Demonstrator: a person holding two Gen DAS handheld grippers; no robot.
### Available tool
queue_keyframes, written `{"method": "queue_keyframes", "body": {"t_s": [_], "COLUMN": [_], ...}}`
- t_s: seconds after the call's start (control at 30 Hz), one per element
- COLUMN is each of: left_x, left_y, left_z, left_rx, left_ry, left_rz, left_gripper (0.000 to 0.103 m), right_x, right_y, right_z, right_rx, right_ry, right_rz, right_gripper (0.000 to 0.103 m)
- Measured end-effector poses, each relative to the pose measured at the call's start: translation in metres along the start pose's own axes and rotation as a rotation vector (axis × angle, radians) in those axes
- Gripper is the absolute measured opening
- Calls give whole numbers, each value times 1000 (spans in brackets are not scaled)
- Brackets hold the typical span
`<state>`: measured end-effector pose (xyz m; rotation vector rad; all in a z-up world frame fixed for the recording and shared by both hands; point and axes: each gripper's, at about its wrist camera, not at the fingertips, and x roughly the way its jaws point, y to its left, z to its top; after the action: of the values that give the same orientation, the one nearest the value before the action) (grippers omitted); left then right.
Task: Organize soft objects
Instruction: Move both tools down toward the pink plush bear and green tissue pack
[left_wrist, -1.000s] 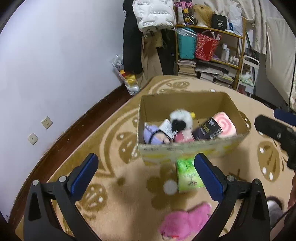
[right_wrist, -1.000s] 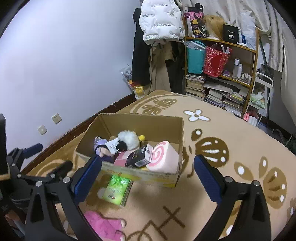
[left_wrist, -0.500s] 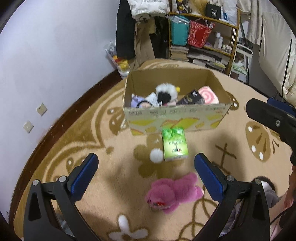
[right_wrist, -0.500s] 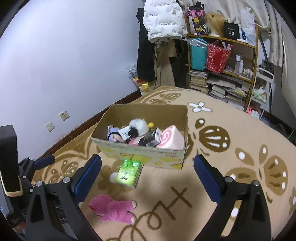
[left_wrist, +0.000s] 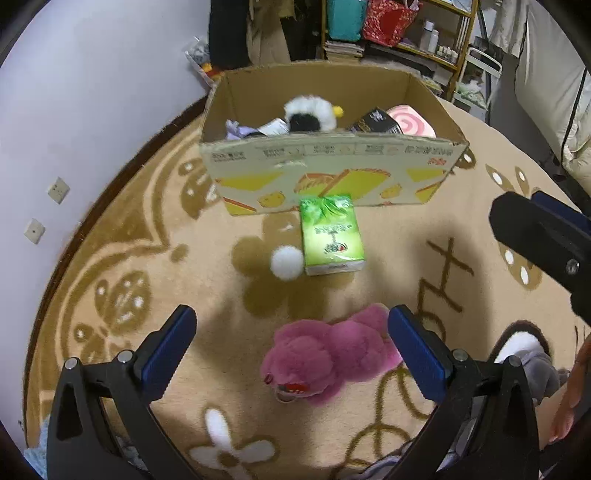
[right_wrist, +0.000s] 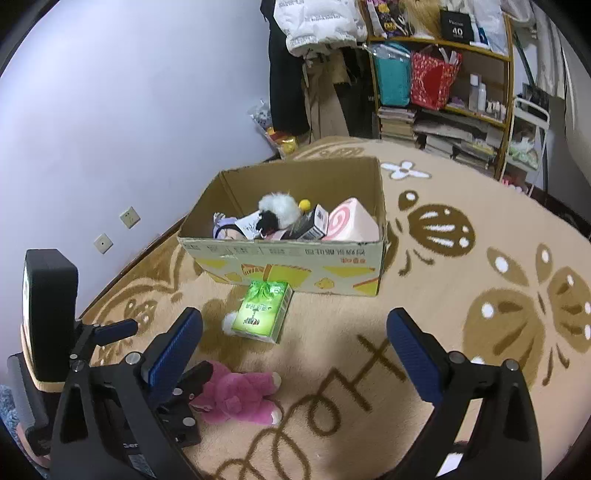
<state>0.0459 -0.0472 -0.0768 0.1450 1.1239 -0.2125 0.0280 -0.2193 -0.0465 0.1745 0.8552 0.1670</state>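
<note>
A pink plush toy (left_wrist: 328, 356) lies on the carpet; my left gripper (left_wrist: 291, 354) is open, just above and around it, not touching. It also shows in the right wrist view (right_wrist: 240, 395). A green tissue pack (left_wrist: 330, 234) and a white pompom (left_wrist: 286, 262) lie in front of a cardboard box (left_wrist: 332, 166) that holds several soft toys, a black packet and a pink swirl cushion (left_wrist: 410, 123). My right gripper (right_wrist: 295, 354) is open and empty, above the carpet to the right of the plush; the box (right_wrist: 288, 254) lies ahead of it.
A beige patterned carpet (right_wrist: 461, 314) covers the floor. A shelf (right_wrist: 443, 74) with bags and books and hanging clothes (right_wrist: 317, 22) stand behind the box. A white wall with sockets (left_wrist: 59, 190) is at left. A slippered foot (left_wrist: 524, 350) is at right.
Both grippers have pulled back from the box and lowered. The left one has come down over the pink plush, which now lies between its open fingers.
</note>
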Motion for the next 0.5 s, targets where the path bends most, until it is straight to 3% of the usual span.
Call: {"method": "queue_keyframes", "body": {"t_s": [0.17,0.5], "left_x": [19,38], "left_y": [-5,-7], "left_z": [-2,-4], "left_rx": [13,12], "left_ry": [71,136], "left_rz": [-19,-52], "left_gripper": [102,102], "right_x": [17,46], "right_y": [-8,-18], "right_z": [-5,-13], "right_rx": [25,75], "right_ry": [44,116], "right_rz": [2,28], "right_gripper": [103,103]}}
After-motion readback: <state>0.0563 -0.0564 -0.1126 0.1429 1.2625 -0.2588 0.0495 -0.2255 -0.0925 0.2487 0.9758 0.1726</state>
